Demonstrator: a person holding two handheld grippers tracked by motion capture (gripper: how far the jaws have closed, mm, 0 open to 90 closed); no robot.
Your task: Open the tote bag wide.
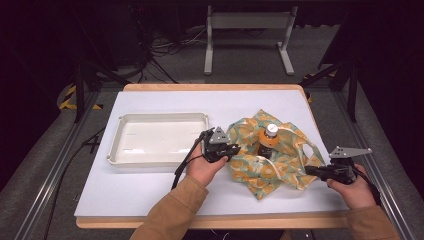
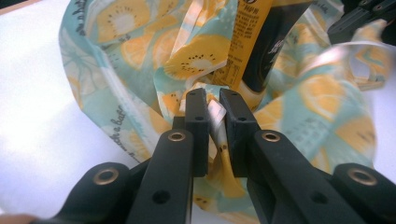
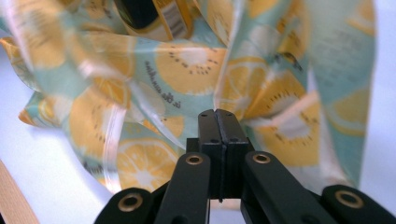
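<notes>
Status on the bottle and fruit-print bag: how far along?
Done: the brown, orange-labelled bottle stands upright in the opened lemon-print fabric bag. In hand: left gripper pinches the bag's near edge; right gripper is shut at its right edge. Left: the white plastic tray holds nothing yet.

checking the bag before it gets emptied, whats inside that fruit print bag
A bottle with a white cap and orange label stands upright in the fruit print bag, its top poking out. The fabric covers its lower part and anything else inside.
</notes>
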